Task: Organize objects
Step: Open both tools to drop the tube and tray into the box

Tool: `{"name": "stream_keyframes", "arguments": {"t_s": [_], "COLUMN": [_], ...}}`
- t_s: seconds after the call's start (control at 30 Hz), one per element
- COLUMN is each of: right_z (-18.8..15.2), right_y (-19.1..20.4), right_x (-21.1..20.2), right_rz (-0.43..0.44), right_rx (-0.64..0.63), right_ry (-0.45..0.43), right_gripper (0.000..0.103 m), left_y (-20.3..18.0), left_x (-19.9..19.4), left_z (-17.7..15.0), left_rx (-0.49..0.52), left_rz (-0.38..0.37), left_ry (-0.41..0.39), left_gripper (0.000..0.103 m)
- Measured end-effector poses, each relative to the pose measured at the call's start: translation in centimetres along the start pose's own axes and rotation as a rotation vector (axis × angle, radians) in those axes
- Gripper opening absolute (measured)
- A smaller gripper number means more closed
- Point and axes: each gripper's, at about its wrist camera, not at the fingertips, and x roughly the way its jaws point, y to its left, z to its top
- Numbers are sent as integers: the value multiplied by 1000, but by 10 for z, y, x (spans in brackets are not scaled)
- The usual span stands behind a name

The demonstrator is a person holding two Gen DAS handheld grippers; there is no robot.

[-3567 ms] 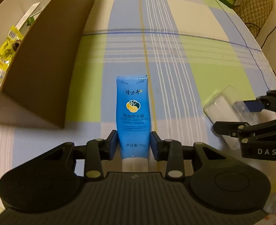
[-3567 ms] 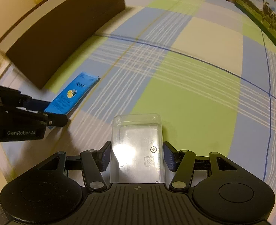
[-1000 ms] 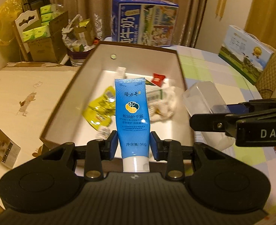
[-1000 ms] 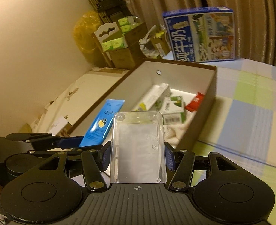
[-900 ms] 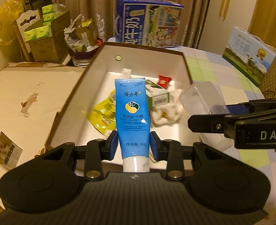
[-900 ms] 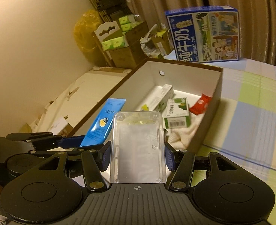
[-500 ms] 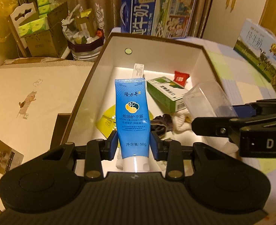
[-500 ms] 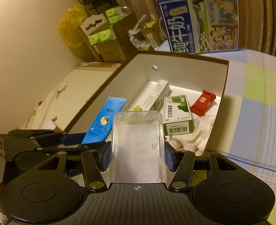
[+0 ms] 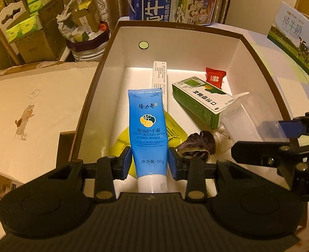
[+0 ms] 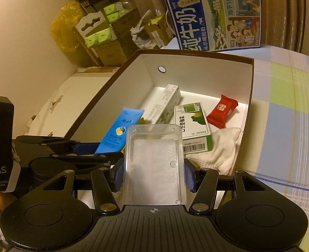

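A bench under a checked cloth of blue, green and cream [image 10: 288, 113] carries a brown cardboard box with white inner walls [image 9: 196, 48]; behind it stand brown curtains, a large blue milk carton case printed with big white Chinese characters [image 10: 213, 16], cardboard boxes of green tissue packs [image 9: 26, 21] at the far left, and a second milk case [image 9: 295, 35] at the far right reading 纯牛奶.

The left tool [image 9: 149, 163] has its blue pads pressed on the lower part of a blue plastic hand-cream tube [image 9: 147, 130], held over the near end of the box; its long axis runs near to far, white cap nearest the tool, crimped end pointing to the far wall; it reads 隆力奇, 蛇油护手霜, SNAKE OIL HAND CREAM and 净含量: 50g.

The right tool [image 10: 153, 176] clamps a clear rectangular plastic case [image 10: 154, 163] by its long sides, lengthwise near to far, above the near right part of the box.

Inside lie a green-and-white medicine carton [image 9: 200, 100], a long white carton [image 9: 159, 75], a red sweet wrapper [image 9: 215, 76], a yellow sachet [image 9: 175, 130], a white cloth [image 10: 217, 149] and a dark purple crumpled object [image 9: 196, 145]; a black unit on the left tool, seen from the right wrist view, reads DAS Data Acquisition System.
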Motion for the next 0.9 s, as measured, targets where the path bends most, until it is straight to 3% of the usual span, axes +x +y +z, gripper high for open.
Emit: {"name": "stream_keyframes", "arguments": {"t_s": [0.1,0.2,0.57,0.63,0.77,0.9], "right_z": [3,6,24,25,28,29], "right_y": [0,2,6,6,6,3], "right_x": [4,9,19,18,9,-3], "right_rz": [-6,-5,1,12,26,31], "right_rx": [6,2,11,28,29,44], "right_ry": [0,-4,-75,-84,-122,-145], "right_gripper": [53,53,54,57,73,77], "left_y": [2,5,22,24,23,23], "left_x": [0,-6,-28,-32,-38,-48], "left_z": [2,5,7,7,7,5], "left_rx": [6,9,-15,-19,-15,-23], "left_rz": [-6,-10,5,-7,-15,-22], "left_ry": [-7,-27,-53,-58,-69,-86], "left_gripper": [37,51,67,68,73,80]}}
